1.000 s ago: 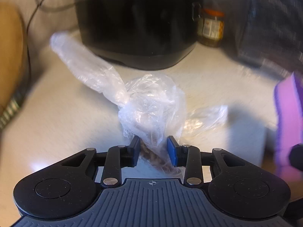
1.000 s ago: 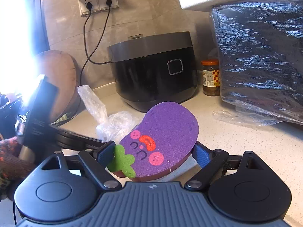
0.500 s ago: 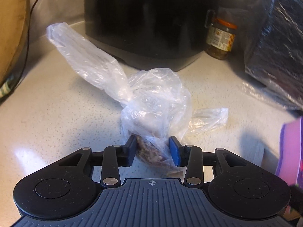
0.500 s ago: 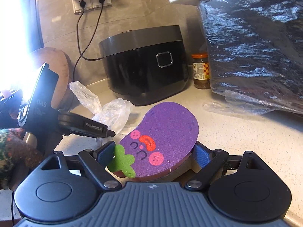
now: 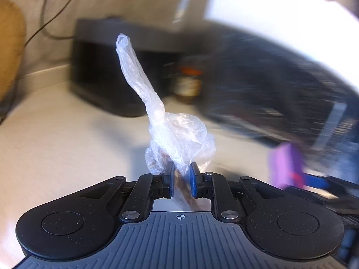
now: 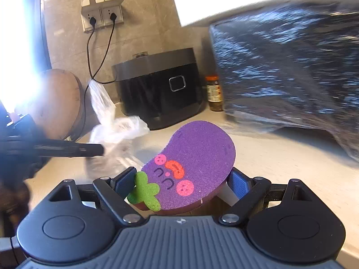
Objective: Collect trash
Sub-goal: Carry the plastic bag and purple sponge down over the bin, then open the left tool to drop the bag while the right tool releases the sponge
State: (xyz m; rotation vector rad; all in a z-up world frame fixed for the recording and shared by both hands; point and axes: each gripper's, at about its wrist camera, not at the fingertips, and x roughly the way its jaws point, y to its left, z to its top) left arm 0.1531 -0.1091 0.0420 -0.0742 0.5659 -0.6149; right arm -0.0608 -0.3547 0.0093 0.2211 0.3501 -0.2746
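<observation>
one bag hanging in front of the cooker, above the counter, pinched by left gripper | one sponge sitting clamped in right gripper | right view alone showing two plugs, one jar right of cooker | both grippers pointing toward cooker

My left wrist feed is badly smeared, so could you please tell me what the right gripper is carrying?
Observer: The right gripper is shut on a purple eggplant-shaped sponge with a cartoon face.
Operator: Thank you; what is the dark box behind my plastic bag?
Observer: A black rice cooker, with cords running up to wall sockets.
Operator: And right of it?
Observer: A small jar with an orange lid, beside a large dark wrapped object.
</observation>
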